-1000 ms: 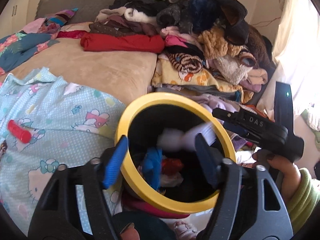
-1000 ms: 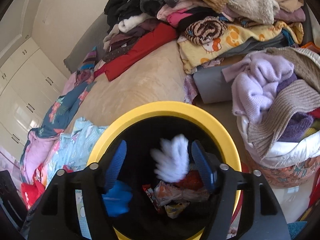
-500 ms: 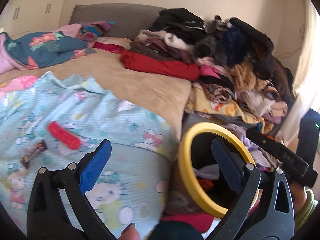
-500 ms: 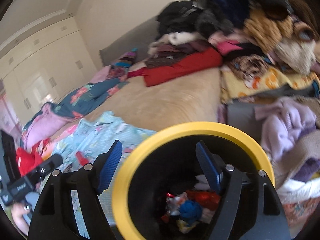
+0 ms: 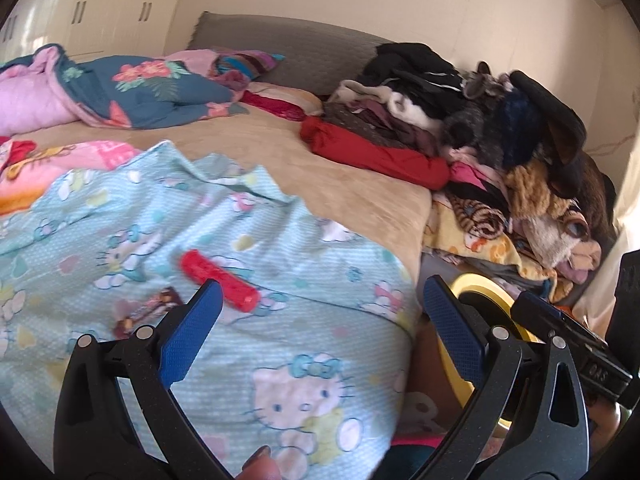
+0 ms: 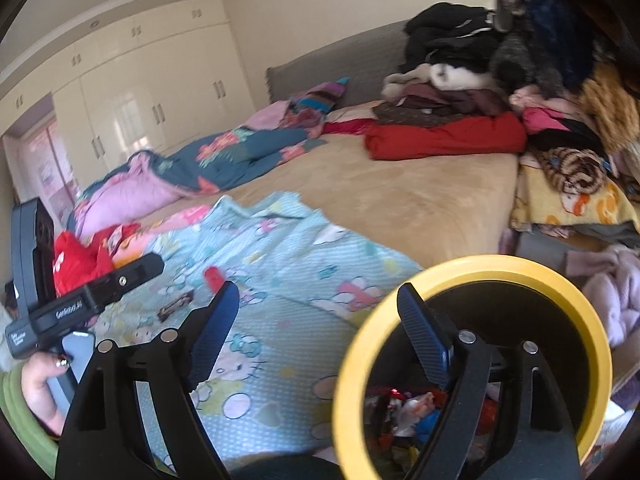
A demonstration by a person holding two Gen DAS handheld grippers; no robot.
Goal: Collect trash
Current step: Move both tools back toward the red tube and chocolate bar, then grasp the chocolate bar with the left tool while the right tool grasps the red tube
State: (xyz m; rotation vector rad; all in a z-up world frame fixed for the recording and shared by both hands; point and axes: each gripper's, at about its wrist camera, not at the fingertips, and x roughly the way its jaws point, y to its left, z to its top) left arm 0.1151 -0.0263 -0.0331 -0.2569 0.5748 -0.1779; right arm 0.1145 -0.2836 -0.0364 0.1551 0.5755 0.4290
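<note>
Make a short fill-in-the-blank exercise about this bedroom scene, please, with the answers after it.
1. The red tube lies on the light blue ____ sheet.
2. The rim of the trash bin is ____ in colour.
3. Between the fingers of the left gripper there is ____.
4. The brown wrapper lies on the sheet just ____ of the red tube in the left wrist view.

Missing words: cartoon cat; yellow; nothing; left
</note>
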